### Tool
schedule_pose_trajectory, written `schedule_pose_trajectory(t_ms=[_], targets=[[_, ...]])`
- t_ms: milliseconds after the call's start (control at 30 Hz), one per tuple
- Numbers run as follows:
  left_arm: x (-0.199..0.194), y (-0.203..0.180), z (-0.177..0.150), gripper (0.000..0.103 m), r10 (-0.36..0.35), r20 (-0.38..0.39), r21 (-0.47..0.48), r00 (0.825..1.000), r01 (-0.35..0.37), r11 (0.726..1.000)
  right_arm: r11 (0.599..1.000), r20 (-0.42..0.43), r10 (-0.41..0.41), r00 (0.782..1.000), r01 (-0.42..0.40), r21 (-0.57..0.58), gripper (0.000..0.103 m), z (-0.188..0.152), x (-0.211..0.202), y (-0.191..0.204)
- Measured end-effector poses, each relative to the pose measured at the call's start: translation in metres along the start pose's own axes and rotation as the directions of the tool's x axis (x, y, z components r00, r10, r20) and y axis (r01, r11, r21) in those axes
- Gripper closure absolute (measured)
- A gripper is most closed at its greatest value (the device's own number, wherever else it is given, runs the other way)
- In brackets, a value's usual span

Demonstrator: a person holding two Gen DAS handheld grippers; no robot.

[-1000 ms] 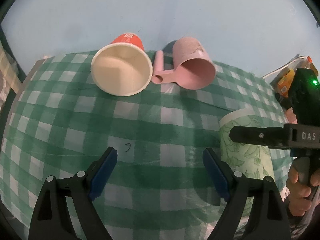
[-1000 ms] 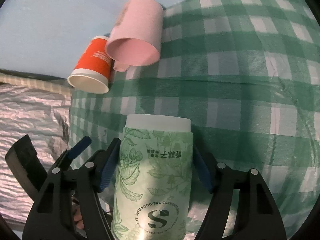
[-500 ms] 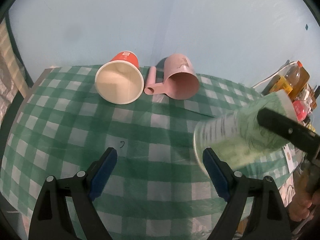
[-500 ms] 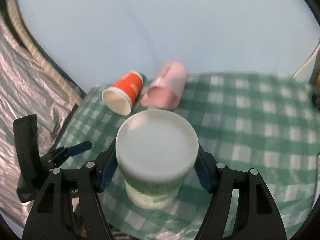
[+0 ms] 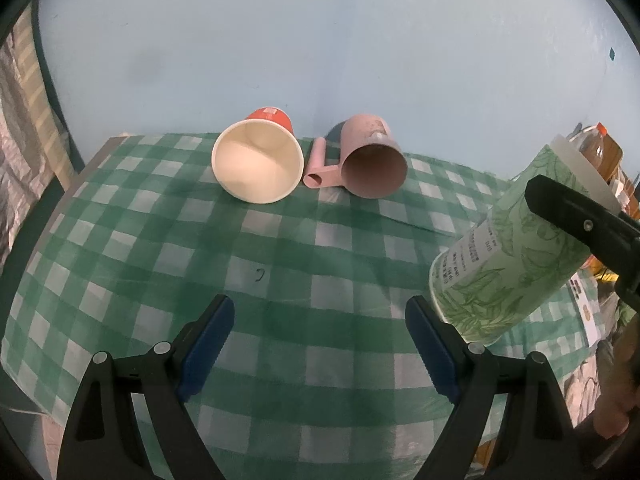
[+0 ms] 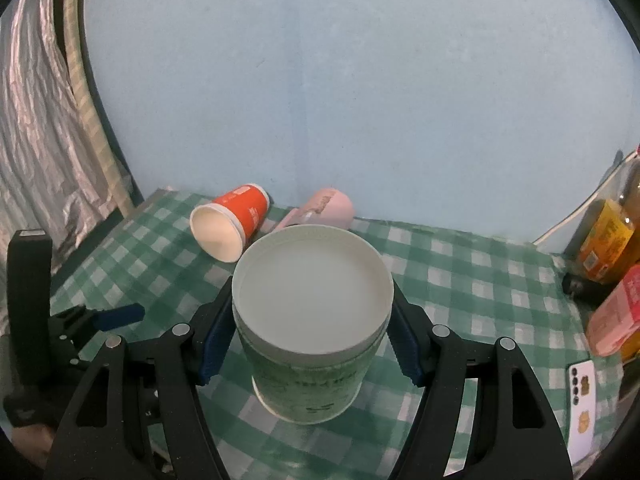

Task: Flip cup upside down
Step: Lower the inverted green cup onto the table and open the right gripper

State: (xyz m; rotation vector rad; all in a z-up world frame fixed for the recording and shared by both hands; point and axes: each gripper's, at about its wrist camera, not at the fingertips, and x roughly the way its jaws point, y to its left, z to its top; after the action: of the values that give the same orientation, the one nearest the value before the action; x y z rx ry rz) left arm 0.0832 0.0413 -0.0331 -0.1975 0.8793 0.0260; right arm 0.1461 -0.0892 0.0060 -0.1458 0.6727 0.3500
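My right gripper [image 6: 312,332] is shut on a green leaf-print cup [image 6: 312,376] with a white lid end [image 6: 312,292] facing the camera. It holds the cup tilted in the air above the green checked tablecloth [image 6: 460,280]. In the left wrist view the green cup [image 5: 508,264] hangs at the right, lid end up and back, with the right gripper's black finger [image 5: 580,220] across it. My left gripper [image 5: 320,340] is open and empty, low over the cloth's front.
A red paper cup [image 5: 256,168] and a pink handled mug [image 5: 372,168] lie on their sides at the back of the table, mouths toward me. Bottles and packets [image 6: 608,248] and a phone [image 6: 580,400] sit at the right edge. A blue wall stands behind.
My right gripper has lifted the green cup off the table and tipped it over. The left gripper has drawn back and up a little, still open.
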Motion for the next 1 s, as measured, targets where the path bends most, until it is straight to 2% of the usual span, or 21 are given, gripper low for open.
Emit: schedule_pose_trajectory(t_ms=[200,633,1000], targets=[[0.007,0.002,-0.005,0.014,0.005,-0.014,-0.001,1.0,-0.005,1.0,0.999,-0.049,-0.036,0.998,0.035,-0.023,0.033,-0.008,0.009,0.001],[0.009,0.004,-0.006,0.014,0.005,-0.014,-0.004,1.0,-0.006,1.0,0.999,-0.105,-0.042,0.994,0.042,-0.004,0.034,-0.02,0.031,-0.006],[-0.002,-0.002,-0.009,0.014,0.004,0.021,0.013,1.0,-0.004,1.0,0.999,-0.082,-0.027,0.996,0.029,0.026,0.033,-0.022,0.025,-0.01]])
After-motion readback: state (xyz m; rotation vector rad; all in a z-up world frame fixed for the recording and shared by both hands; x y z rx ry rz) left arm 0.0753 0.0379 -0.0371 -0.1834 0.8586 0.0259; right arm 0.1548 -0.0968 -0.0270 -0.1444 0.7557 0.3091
